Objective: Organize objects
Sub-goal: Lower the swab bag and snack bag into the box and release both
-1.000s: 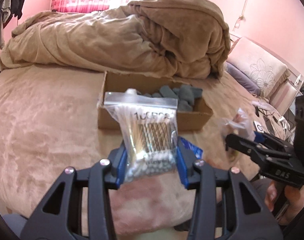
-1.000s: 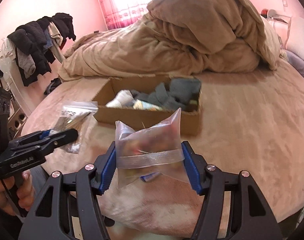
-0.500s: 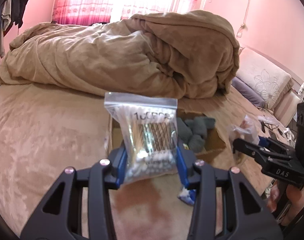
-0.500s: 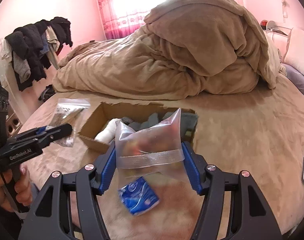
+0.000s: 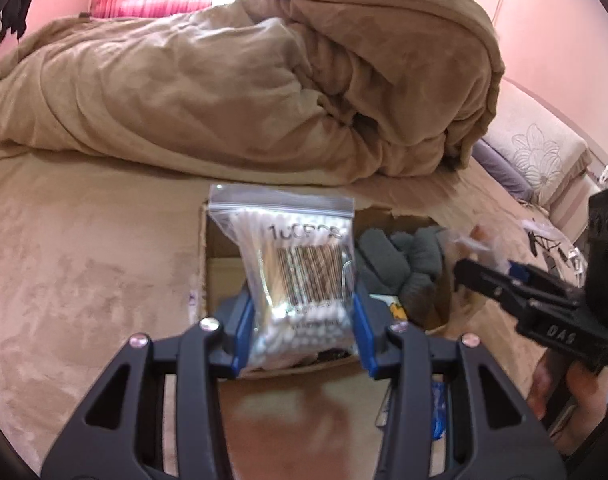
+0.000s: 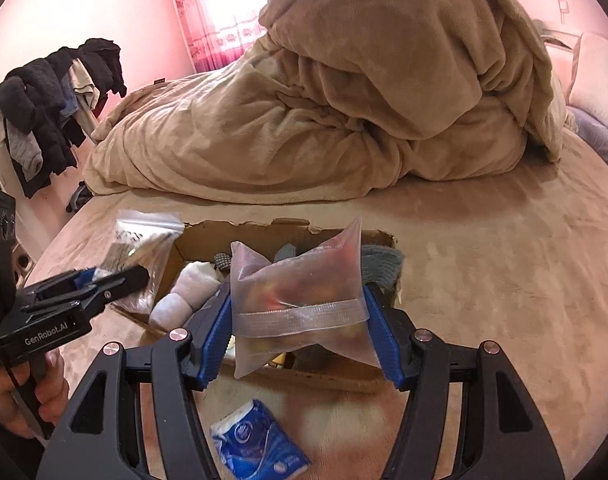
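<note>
My left gripper is shut on a clear zip bag of cotton swabs and holds it over the left part of an open cardboard box on the bed. My right gripper is shut on a clear bag of small coloured items and holds it over the same box. The box holds grey socks and a white roll. The right gripper shows at the right in the left wrist view; the left gripper shows at the left in the right wrist view.
A blue tissue pack lies on the tan bedspread just in front of the box. A heaped tan duvet fills the bed behind. Dark clothes hang at the left. Pillows lie at the right.
Both grippers have moved forward with their bags, from in front of the box to over it. The tissue pack now lies nearer, below the grippers.
</note>
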